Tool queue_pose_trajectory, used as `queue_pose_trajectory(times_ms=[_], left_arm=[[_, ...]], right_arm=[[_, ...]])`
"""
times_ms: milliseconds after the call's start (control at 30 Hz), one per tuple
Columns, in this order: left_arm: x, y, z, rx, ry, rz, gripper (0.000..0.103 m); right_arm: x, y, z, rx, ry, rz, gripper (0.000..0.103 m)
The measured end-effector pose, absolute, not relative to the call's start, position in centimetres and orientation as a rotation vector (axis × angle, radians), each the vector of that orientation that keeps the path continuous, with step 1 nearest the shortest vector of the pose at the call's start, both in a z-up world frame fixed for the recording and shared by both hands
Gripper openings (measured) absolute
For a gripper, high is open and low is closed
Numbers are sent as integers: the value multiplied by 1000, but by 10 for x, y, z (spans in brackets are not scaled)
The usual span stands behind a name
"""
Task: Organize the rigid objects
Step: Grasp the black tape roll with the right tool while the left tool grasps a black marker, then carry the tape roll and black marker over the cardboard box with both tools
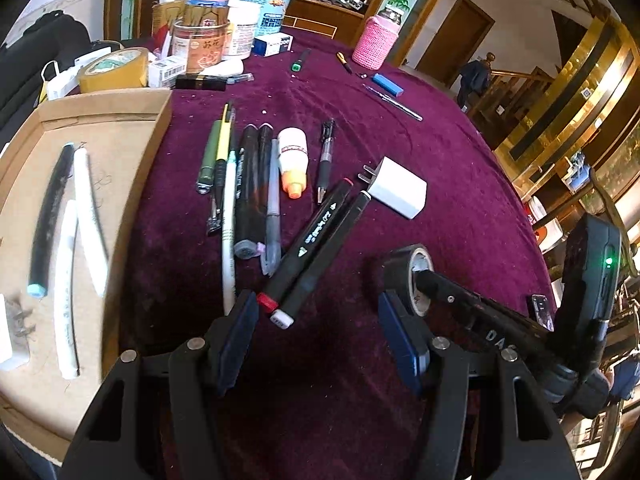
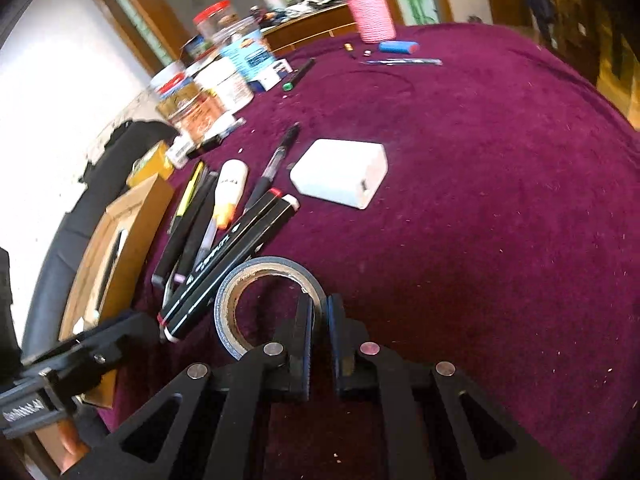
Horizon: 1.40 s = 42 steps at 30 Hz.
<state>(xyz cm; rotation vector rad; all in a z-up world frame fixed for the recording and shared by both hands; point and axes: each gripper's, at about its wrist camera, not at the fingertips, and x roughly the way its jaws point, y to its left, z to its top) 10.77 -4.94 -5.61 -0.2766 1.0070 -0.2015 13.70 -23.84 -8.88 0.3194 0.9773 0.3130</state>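
Note:
My right gripper (image 2: 320,309) is shut on the wall of a black tape roll (image 2: 240,280), one finger inside its core and one outside. In the left wrist view the same roll (image 1: 400,268) stands on edge on the purple cloth with that finger in its core. My left gripper (image 1: 318,312) is open and holds nothing. Its left fingertip is close to the near ends of two black markers (image 1: 320,240) that lie side by side. A row of pens (image 1: 240,184) and a white bottle with an orange cap (image 1: 293,160) lie beyond them. A white charger plug (image 1: 396,188) rests right of the markers.
A cardboard tray (image 1: 132,128) on the left holds black and white tubes. Jars, boxes and a yellow tape roll (image 1: 114,68) crowd the far left. A pink-sleeved bottle (image 1: 376,44), a blue cylinder (image 1: 387,84) and a pen lie far back. The table edge curves along the right.

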Motion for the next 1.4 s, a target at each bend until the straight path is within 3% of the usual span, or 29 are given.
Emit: queue_pose_trajectory(times_ms=[633, 767, 900, 1400], left_arm=[[150, -95, -70, -60, 1054, -291, 54], [162, -104, -84, -20, 1125, -270, 29], [160, -108, -85, 7, 1105, -245, 16], [104, -81, -77, -175, 1059, -305, 15]], right_arm=[[140, -259, -93, 455, 979, 288, 7], [140, -261, -94, 465, 980, 290, 7], [140, -263, -94, 473, 980, 292, 7], [136, -255, -89, 413, 947, 277, 7]])
